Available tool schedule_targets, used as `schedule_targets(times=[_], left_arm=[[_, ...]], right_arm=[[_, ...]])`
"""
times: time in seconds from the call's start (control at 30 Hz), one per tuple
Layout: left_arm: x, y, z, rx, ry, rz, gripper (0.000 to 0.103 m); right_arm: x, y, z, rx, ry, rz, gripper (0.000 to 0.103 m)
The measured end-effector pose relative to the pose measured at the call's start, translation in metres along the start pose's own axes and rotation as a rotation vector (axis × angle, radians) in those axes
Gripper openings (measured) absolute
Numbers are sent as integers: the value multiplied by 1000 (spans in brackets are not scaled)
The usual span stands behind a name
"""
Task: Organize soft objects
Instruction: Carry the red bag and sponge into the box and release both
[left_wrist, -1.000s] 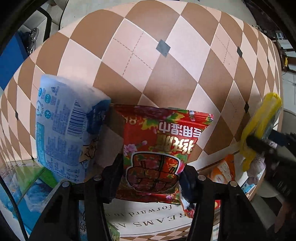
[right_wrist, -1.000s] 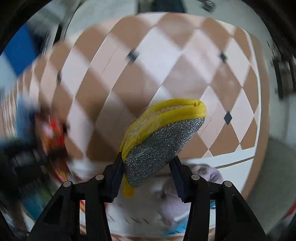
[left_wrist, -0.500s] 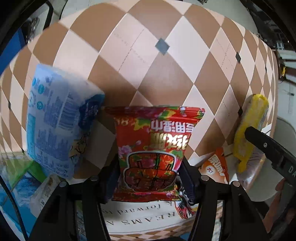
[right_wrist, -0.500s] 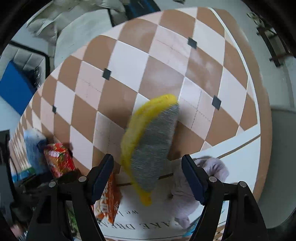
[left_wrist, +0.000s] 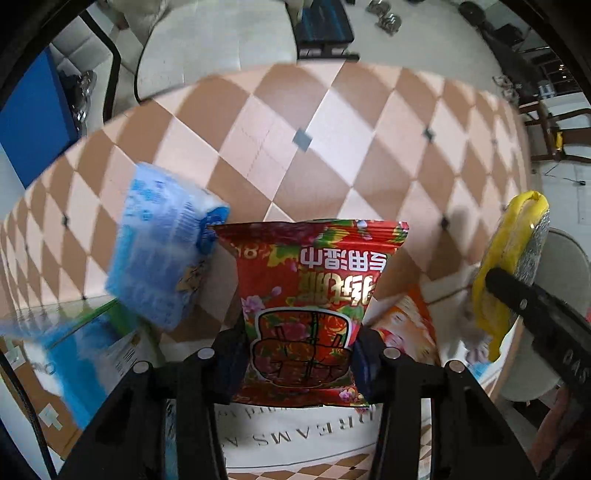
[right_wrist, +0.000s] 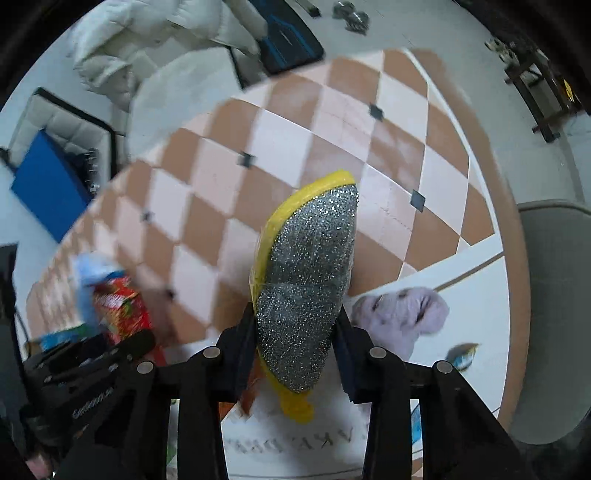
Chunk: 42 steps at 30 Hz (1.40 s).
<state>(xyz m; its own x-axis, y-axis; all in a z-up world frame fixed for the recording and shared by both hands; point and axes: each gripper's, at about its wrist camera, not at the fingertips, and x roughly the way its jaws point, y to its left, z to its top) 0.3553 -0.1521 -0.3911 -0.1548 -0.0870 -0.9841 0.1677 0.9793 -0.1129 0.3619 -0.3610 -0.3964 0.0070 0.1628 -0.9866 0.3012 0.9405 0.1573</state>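
Note:
My left gripper is shut on a red snack bag with floral print, held upright above the table. A blue and white tissue pack stands just left of it. My right gripper is shut on a yellow sponge with a silver glitter face, held upright. That sponge and the right gripper show at the right edge of the left wrist view. The red bag and the left gripper show at the lower left of the right wrist view.
A round table with a checkered brown and pink cloth lies below. A lilac plush toy lies right of the sponge. An orange snack pack lies behind the red bag. A box with blue and green print sits at lower left.
The right gripper's jaws, wide apart half a second ago, have closed on the sponge again. Both views have tilted up, showing more of the room. The red bag stays held.

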Motion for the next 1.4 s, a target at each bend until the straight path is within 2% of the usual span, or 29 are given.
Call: schedule_targets(times=[0.1, 0.2, 0.33, 0.4, 0.43, 0.57, 0.73, 0.83, 0.93, 1.07, 1.17, 1.4], left_arm=[[-30, 1, -23, 10, -63, -26, 43], [-79, 17, -37, 10, -126, -57, 43], [-121, 43, -89, -7, -192, -72, 43], [-139, 77, -110, -25, -211, -64, 43], [-145, 88, -119, -36, -215, -58, 43], [-155, 158, -156, -94, -209, -6, 43], [-127, 251, -184, -204, -131, 60, 43], [-101, 296, -193, -261, -61, 51, 43], [-81, 323, -196, -293, -16, 38, 43], [-59, 346, -189, -304, 35, -7, 43], [-46, 355, -183, -305, 61, -7, 43], [-29, 360, -173, -323, 104, -29, 44]], right_arm=[[-37, 17, -22, -41, -45, 40, 41], [-73, 40, -44, -87, -81, 88, 41], [-99, 102, -86, -163, -102, 164, 41], [-107, 129, -113, -203, -102, 200, 41], [-104, 157, -119, -217, -99, 215, 41], [-98, 217, -173, -279, -64, 288, 41], [-54, 300, -225, -342, 27, 335, 41], [-24, 339, -248, -369, 64, 332, 41], [0, 372, -263, -385, 84, 320, 41], [18, 395, -272, -385, 102, 302, 41], [31, 401, -273, -381, 116, 285, 41], [49, 412, -278, -387, 152, 263, 41]])
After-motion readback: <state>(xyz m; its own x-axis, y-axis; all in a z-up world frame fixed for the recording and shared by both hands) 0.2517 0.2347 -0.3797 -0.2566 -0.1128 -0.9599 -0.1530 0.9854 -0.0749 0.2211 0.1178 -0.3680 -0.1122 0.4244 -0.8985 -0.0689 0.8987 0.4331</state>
